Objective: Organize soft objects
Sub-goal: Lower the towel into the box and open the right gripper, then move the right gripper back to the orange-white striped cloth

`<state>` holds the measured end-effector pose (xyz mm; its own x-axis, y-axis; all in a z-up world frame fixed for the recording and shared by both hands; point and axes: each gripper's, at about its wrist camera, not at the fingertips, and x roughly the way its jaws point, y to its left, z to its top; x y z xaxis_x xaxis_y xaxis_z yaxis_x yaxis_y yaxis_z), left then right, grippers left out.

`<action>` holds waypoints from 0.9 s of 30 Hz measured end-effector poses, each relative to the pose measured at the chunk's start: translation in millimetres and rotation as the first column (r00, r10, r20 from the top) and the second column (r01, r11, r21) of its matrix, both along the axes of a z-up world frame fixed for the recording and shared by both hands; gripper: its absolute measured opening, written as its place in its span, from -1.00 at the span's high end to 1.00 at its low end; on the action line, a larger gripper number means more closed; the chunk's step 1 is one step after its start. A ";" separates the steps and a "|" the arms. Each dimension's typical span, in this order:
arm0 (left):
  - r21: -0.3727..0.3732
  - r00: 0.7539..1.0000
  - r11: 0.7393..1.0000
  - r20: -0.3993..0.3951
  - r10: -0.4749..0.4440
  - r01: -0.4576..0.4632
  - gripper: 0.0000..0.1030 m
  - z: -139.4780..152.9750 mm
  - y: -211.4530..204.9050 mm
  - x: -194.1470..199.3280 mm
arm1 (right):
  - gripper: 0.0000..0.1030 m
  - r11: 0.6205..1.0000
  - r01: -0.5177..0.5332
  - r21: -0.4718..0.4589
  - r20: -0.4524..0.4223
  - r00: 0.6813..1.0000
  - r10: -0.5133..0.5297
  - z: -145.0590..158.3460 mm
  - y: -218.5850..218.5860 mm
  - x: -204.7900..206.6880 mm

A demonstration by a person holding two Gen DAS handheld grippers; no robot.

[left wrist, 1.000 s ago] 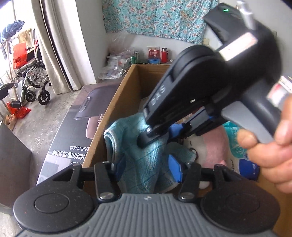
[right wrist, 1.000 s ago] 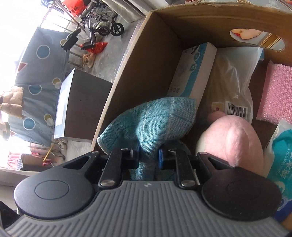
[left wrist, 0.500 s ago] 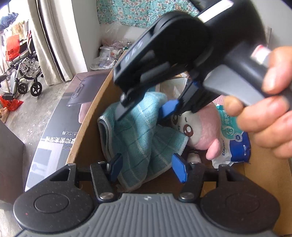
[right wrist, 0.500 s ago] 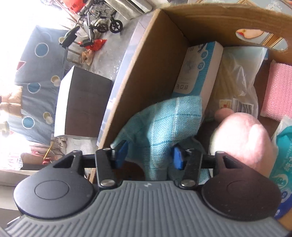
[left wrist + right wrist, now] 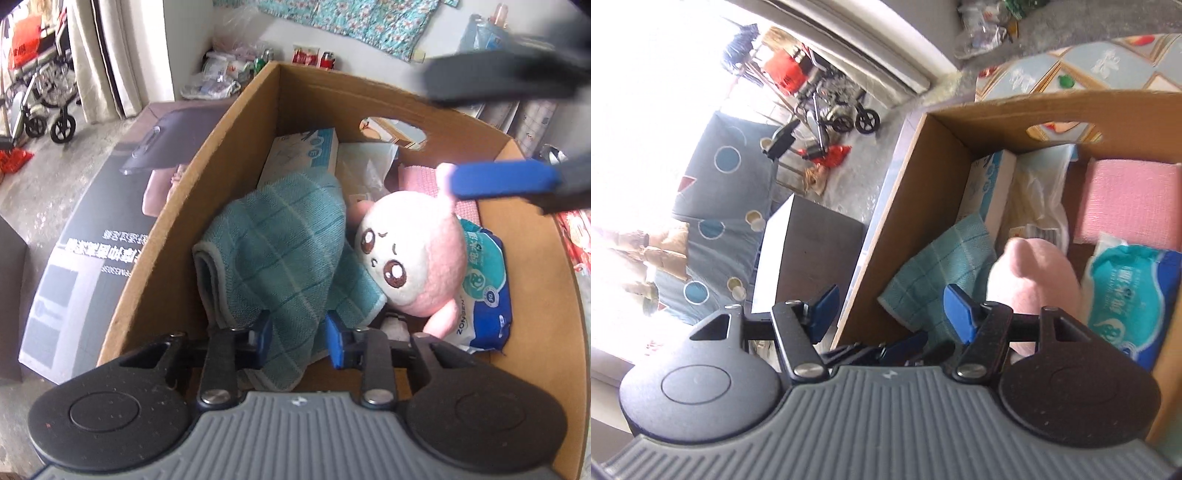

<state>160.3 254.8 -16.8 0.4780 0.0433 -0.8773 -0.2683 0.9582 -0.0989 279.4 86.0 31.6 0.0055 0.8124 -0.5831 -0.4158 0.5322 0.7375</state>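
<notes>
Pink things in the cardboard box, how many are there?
2: the pink plush toy lying beside the teal towel, and a pink textured pad at the back by the handle-hole wall. Others may be hidden underneath.

1. A grey concrete floor [image 5: 48, 177] is seen around the working area.
2. Pale curtains [image 5: 99, 55] are hung beside a white wall [image 5: 192, 44].
3. A floral turquoise cloth [image 5: 351, 14] is pinned high on the far wall.
4. A wheelchair [image 5: 40, 96] is parked near the curtains.
5. Bottles and plastic bags [image 5: 236, 70] are heaped in the corner.
6. Strong daylight is admitted through a wide opening [image 5: 657, 66], and that area is washed out.
7. A dark blue sheet with circles [image 5: 716, 206] is spread below it.
</notes>
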 end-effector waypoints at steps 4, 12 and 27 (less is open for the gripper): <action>-0.016 0.998 1.000 -0.055 0.015 -0.016 0.52 -13.4 8.5 15.2 | -0.22 0.998 0.042 0.037 0.044 0.998 -0.043 5.2 -44.4 -12.7; 0.019 0.991 1.000 -0.134 0.010 -0.007 0.55 -31.0 8.5 43.4 | -0.22 0.991 0.130 0.024 0.149 0.980 -0.133 -6.0 -118.8 -50.4; 0.205 0.998 0.978 0.059 -0.037 0.024 -0.42 39.6 -26.1 0.3 | -0.78 0.969 0.246 0.013 0.430 0.874 -0.228 -0.1 -179.3 -124.8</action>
<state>160.6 228.7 22.8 0.5353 0.2030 -0.8199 -0.2381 0.9676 0.0841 154.6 -93.3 31.5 0.4493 0.7310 -0.5136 -0.5416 0.6801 0.4942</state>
